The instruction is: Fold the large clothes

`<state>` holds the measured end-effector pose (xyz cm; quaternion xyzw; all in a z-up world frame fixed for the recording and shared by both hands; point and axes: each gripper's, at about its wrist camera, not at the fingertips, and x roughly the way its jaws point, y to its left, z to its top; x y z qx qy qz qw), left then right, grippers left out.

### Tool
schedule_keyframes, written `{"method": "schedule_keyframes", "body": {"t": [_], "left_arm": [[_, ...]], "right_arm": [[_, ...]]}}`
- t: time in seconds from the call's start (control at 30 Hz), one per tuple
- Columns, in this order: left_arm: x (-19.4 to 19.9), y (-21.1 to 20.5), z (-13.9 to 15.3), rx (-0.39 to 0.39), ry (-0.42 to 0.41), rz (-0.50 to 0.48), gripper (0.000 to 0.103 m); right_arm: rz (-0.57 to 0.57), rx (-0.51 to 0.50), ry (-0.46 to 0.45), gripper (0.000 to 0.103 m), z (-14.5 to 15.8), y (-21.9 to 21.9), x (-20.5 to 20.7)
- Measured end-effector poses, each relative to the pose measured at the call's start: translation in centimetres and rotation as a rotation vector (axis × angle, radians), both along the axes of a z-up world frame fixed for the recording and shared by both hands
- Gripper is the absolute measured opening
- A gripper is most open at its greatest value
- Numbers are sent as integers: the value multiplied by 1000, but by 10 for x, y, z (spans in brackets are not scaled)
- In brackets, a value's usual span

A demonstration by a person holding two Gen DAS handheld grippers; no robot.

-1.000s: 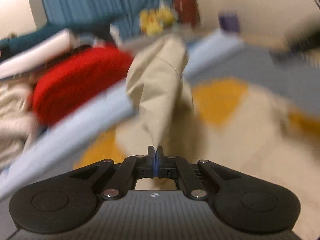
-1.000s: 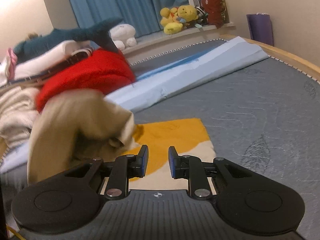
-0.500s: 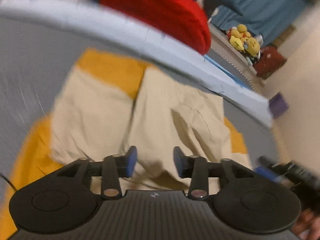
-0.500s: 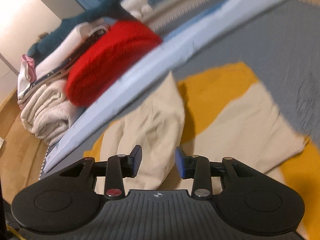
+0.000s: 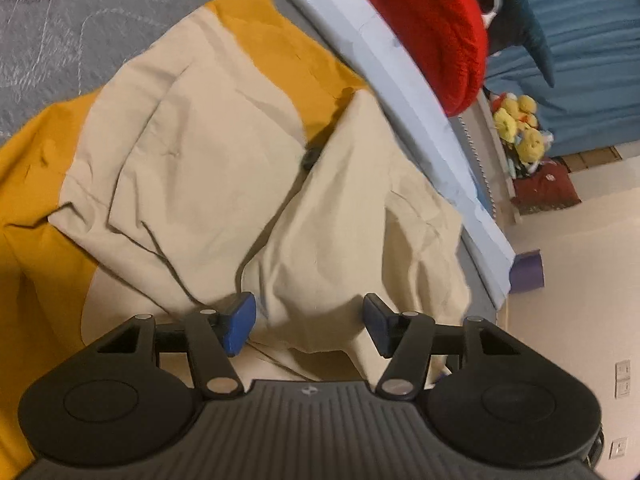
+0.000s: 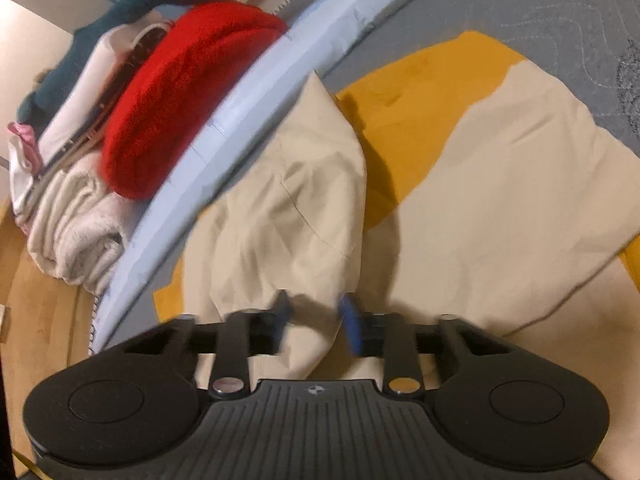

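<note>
Lying crumpled on grey bed (image 5: 60, 20): beige-and-yellow garment (image 5: 192, 160). Left tool (image 5: 308, 326) wide open, holding nothing; right tool (image 6: 316, 320) partly open, fabric between fingers, ungripped.

The beige and mustard-yellow garment (image 5: 208, 152) lies crumpled on the grey mattress (image 5: 60, 12) (one beige flap folded inward).

both hand-held grippers, left (image 5: 308, 326) and right (image 6: 316, 322), gape apart.

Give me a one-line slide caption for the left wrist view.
Open left gripper poised over a beige-and-mustard garment on the grey bed, red knit beyond.
</note>
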<state>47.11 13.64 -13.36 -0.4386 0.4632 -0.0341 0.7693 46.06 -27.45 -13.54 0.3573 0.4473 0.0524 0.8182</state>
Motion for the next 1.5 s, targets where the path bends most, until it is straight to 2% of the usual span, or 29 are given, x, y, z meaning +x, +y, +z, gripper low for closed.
{"method": "schedule_keyframes", "body": {"t": [0.03, 0.07, 0.1, 0.13, 0.17, 0.27, 0.33, 0.37, 0.4, 0.47, 0.5, 0.53, 0.6, 0.63, 0.7, 0.8, 0.87, 0.9, 0.97, 1.03, 1.1, 1.17, 1.2, 1.23, 1.27, 1.33, 1.4, 1.43, 1.5], "left_arm": [[1, 0, -1, -10, -1, 5, 62], [2, 0, -2, -19, -12, 10, 57], [2, 0, 1, -18, -31, 16, 31], [3, -3, 7, -17, -64, 17, 10], [1, -3, 15, -24, -111, 18, 7], [-2, -2, 43, -31, -316, 27, 6], [-5, -2, 53, -15, -385, 29, 7], [-4, -4, 52, -3, -368, 25, 7], [0, -6, 45, 27, -307, 8, 7], [10, -13, 17, 124, -87, -50, 9], [12, -16, 0, 155, 19, -72, 18], [11, -18, -11, 176, 83, -68, 29], [11, -22, -8, 184, 70, -62, 30], [12, -25, 0, 204, 41, -71, 31], [14, -30, 20, 267, -47, -68, 51], [14, -37, 34, 324, -132, -67, 52], [16, -42, 27, 327, -91, -75, 50], [15, -43, 23, 317, -68, -69, 46], [15, -44, 17, 275, -52, -68, 26], [13, -45, 21, 265, -77, -84, 11], [12, -47, 23, 261, -113, -111, 8], [16, -51, 25, 229, -124, -145, 8], [18, -52, 23, 221, -118, -162, 8], [16, -50, 19, 238, -100, -167, 9], [18, -49, 17, 273, -68, -161, 12], [19, -44, 14, 348, -24, -118, 34], [16, -46, 24, 448, -47, -97, 34], [15, -51, 34, 499, -91, -103, 34], [10, -62, 51, 553, -190, -122, 34]], "right_arm": [[-3, 8, -15, 3, 2, -2, -1], [-17, 22, -41, 3, 7, -4, -2], [-34, 47, -83, 1, 13, -7, -6], [-44, 74, -129, 0, 21, -10, -9], [-59, 98, -185, 0, 31, -13, -14], [-114, 141, -313, 0, 51, -20, -32], [-148, 150, -314, 0, 51, -22, -41], [-165, 128, -261, 0, 45, -21, -43], [-173, 87, -188, 0, 37, -18, -44], [-167, -23, 24, 0, 10, -10, -40], [-155, -59, 126, 0, -6, -9, -38], [-154, -68, 201, 0, -19, -9, -37], [-172, -56, 268, 0, -34, -11, -36], [-174, -64, 259, 0, -32, -12, -35], [-169, -107, 203, 1, -19, -11, -30], [-168, -143, 153, 1, -9, -15, -29], [-196, -163, 127, 4, -4, -19, -30], [-212, -154, 104, 4, -2, -21, -31], [-219, -118, 63, 7, 0, -21, -28], [-212, -62, 31, 30, -2, -23, -24], [-197, -6, 32, 32, -8, -19, -18], [-170, 32, 61, 32, -16, -12, -9], [-161, 39, 73, 26, -20, -10, -8], [-165, 33, 81, 1, -22, -8, -8], [-172, 19, 86, 0, -22, -7, -8], [-200, -69, 87, 0, -23, -8, -10], [-210, -171, 102, 0, -18, -7, -11], [-236, -197, 90, 0, -15, -8, -12], [-251, -228, -7, 1, 1, -4, -17]]}}
